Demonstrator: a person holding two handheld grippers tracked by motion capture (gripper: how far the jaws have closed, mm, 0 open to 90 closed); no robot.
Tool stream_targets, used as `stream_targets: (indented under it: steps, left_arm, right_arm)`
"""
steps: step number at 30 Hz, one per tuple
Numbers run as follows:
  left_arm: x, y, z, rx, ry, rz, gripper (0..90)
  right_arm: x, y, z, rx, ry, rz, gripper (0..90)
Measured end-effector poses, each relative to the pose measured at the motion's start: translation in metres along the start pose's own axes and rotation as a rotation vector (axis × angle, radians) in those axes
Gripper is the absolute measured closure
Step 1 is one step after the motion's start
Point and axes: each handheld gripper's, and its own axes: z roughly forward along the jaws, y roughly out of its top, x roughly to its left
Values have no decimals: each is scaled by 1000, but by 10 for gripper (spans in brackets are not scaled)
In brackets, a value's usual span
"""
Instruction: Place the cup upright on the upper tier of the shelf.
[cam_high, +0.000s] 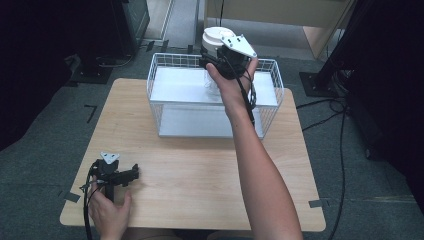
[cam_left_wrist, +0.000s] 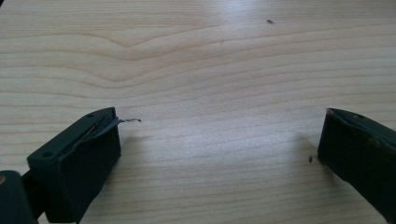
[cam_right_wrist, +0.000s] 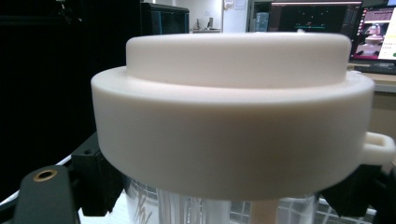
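Note:
My right gripper (cam_high: 220, 61) hangs over the back of a white wire basket (cam_high: 165, 56). It is shut on a clear jar (cam_high: 212, 85), just under the jar's wide white lid (cam_high: 216, 37). In the right gripper view the lid (cam_right_wrist: 233, 121) looms close, with the clear body (cam_right_wrist: 187, 207) below it and the gripper (cam_right_wrist: 224, 205) clamping the jar from both sides. My left gripper (cam_high: 134, 174) rests low at the front left of the wooden table (cam_high: 200, 170). It is open, with bare wood (cam_left_wrist: 210, 56) between the wide-spread jaws of the gripper (cam_left_wrist: 219, 121).
The basket stands at the table's far middle, lined with a white floor (cam_high: 200, 122). Cables (cam_high: 325, 117) run across the grey floor to the right. Dark stands (cam_high: 92, 70) flank the table, and a wooden cabinet (cam_high: 320, 30) is behind. Monitors (cam_right_wrist: 373, 32) glow far off.

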Motion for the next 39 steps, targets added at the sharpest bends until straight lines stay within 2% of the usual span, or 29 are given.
stream_targets:
  steps: [5, 8, 15, 22, 26, 32, 34, 35, 37, 39]
  left_arm:
    - [-2, 0, 0, -2, -3, 0, 0]
    - [-2, 0, 0, -3, -2, -1, 0]
    - [-2, 0, 0, -3, -2, 0, 0]
    - [-2, 0, 0, -3, -2, 0, 0]
    - [-2, 0, 0, -3, -2, 0, 0]
    - [-2, 0, 0, -3, -2, 0, 0]
    - [-2, 0, 0, -3, -2, 0, 0]
    - [-2, 0, 0, -3, -2, 0, 0]
    - [-2, 0, 0, -3, -2, 1, 0]
    - [-2, 0, 0, -3, -2, 1, 0]
  right_arm:
    - [6, -7, 16, 15, -13, -7, 158]
    - [9, -9, 21, 17, -19, -32, 158]
    - [10, -14, 28, 7, -30, -49, 158]
    - [7, -16, 23, 8, -35, -15, 156]
    - [1, -15, 18, 32, -9, 9, 148]
    - [-2, -16, 12, 48, 14, 20, 114]
    - [-2, -19, 10, 60, 26, 18, 82]
    - [-3, -23, 7, 72, 47, 7, 62]
    - [-3, -25, 6, 79, 54, 5, 58]
    - [-3, -32, 2, 98, 72, -21, 44]
